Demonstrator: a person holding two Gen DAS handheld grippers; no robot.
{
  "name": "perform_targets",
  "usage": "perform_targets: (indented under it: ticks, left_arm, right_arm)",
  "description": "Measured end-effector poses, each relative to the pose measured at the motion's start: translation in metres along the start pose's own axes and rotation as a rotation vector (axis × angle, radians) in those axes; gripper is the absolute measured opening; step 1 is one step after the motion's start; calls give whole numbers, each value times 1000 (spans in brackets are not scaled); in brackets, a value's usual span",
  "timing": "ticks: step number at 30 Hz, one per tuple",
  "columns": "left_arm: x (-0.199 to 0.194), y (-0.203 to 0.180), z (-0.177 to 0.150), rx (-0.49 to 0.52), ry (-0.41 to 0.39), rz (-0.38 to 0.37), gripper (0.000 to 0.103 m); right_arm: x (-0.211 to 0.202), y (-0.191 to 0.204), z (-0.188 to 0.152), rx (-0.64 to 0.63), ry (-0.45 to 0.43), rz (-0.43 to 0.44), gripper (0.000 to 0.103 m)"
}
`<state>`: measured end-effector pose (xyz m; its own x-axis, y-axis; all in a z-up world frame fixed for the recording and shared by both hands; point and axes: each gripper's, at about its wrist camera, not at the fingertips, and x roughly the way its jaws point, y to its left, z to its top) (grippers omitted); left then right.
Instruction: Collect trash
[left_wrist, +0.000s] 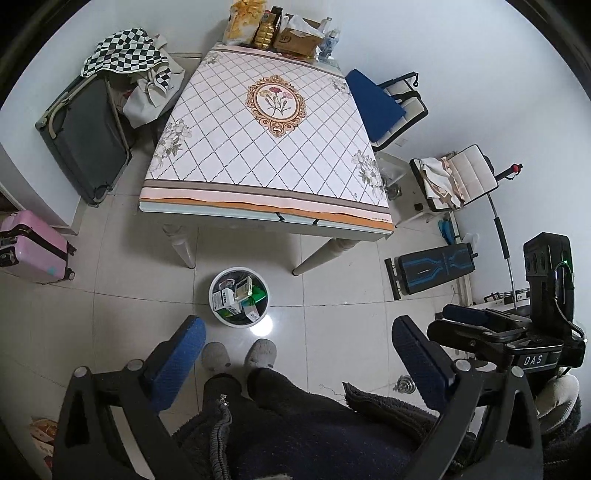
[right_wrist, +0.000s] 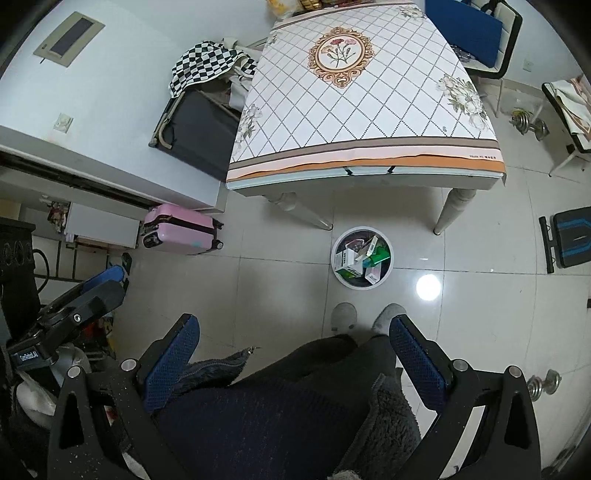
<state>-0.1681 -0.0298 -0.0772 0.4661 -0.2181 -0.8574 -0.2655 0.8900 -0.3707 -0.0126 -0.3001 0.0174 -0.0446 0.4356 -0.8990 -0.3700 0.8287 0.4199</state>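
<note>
1. While both grippers hang high over the tiled floor, the left gripper (left_wrist: 299, 354) has its blue-padded jaws spread wide with nothing between them.
2. The right gripper (right_wrist: 295, 347) likewise has its jaws spread wide, holding nothing.
3. The white round trash bin (left_wrist: 221, 316), packed with small cartons and wrappers, stands on the floor ahead of the left jaws, nearer the left finger; from the right wrist it lies ahead, nearer the right finger.
4. Grey slippers (left_wrist: 236, 355) show between the jaws, just short of the bin.
5. Beyond the bin stands the table (left_wrist: 258, 192) with its diamond-patterned cloth.
</note>
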Motion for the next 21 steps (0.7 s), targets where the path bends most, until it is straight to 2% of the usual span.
perform_targets:
  ticks: [21]
  left_arm:
    - [4,2,-2,20,19,8,103]
  right_arm:
    - [1,5,-3,1,22,-10,103]
